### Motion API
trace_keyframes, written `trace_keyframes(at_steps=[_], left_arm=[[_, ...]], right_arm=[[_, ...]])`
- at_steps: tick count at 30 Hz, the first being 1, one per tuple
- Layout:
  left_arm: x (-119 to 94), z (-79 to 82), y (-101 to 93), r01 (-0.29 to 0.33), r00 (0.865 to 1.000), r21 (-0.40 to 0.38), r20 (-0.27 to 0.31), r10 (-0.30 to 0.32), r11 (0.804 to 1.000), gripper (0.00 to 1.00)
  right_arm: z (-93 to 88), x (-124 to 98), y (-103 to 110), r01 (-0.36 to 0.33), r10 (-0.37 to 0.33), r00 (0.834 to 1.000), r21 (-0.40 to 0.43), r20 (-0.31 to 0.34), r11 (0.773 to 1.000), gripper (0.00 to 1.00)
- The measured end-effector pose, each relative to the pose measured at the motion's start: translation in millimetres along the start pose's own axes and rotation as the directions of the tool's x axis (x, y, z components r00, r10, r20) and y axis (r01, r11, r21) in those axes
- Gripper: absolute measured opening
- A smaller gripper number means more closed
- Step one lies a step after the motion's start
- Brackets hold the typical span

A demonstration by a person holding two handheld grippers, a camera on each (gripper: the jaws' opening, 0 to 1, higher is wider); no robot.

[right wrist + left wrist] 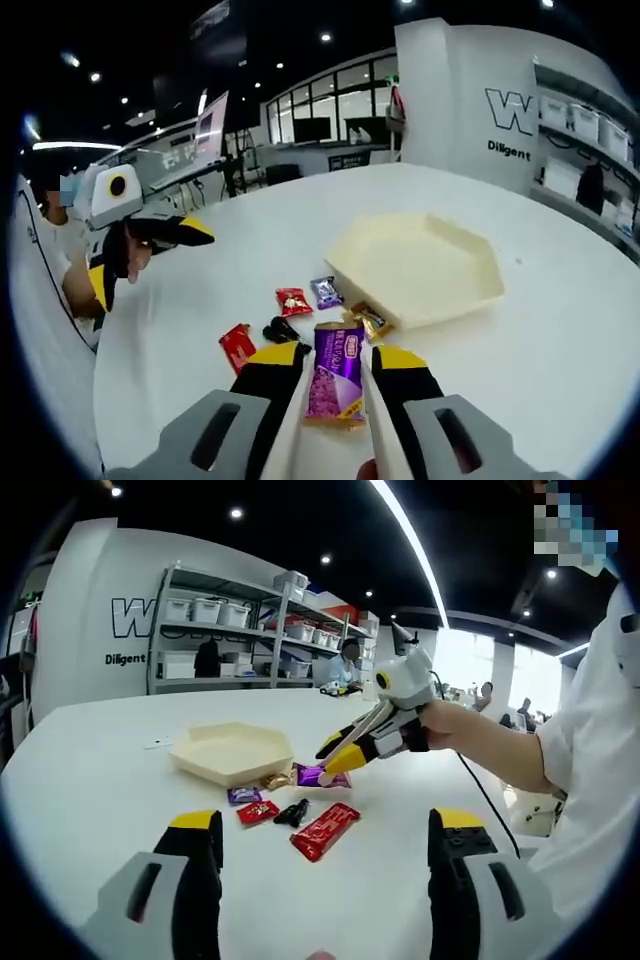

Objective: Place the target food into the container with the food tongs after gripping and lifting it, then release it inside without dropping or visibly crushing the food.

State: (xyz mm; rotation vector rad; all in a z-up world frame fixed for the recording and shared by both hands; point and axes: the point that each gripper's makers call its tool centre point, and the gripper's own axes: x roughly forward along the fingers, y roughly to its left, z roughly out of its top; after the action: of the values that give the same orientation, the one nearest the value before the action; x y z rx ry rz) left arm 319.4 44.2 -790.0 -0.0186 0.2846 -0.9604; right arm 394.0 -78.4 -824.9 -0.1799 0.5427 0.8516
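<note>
A purple snack packet [337,385] hangs between the white blades of the food tongs [288,425], and my right gripper [337,352] is shut on the tongs. In the left gripper view the same right gripper [335,755] holds that purple packet [312,775] low over the table, just right of the cream hexagonal tray [232,752]. The tray [420,265] looks empty. My left gripper [325,820] is open, with its jaws wide apart and nothing between them, nearer than the loose snacks. It also shows at the left of the right gripper view, as the left gripper [150,255].
Loose snacks lie on the white table by the tray: a long red packet [325,830], a small red one [258,811], a small purple one [243,795], a gold candy [277,780] and a black piece [292,812]. Shelves with bins [230,630] stand behind.
</note>
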Motion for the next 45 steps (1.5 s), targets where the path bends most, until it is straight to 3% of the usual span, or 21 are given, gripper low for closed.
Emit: trace_keyframes(at_steps=[13,27,36,45], left_arm=[[-7,1.3,-0.5,-0.009,1.0,0.008,0.008,0.009,1.0,0.83],[-17,4.7,0.7,-0.031,0.999,0.017,0.02,0.031,0.999,0.83],[-24,4.6,3.6,-0.051,0.998,0.019,0.021,0.051,0.999,0.83],[-25,4.7,4.5,-0.061,0.998,0.02,0.018,0.061,0.998,0.83]], right_arm=[[31.7,-6,3,-0.021,0.023,0.999,-0.041,0.049,0.999,0.22],[75.4,-1,-18,-0.06,0.071,0.995,-0.153,0.069,0.986,0.22],[88.4,10,-34,-0.093,0.109,0.992,-0.22,0.06,0.971,0.22],[87.5,25,-48,-0.154,0.164,0.986,-0.245,0.021,0.957,0.22]])
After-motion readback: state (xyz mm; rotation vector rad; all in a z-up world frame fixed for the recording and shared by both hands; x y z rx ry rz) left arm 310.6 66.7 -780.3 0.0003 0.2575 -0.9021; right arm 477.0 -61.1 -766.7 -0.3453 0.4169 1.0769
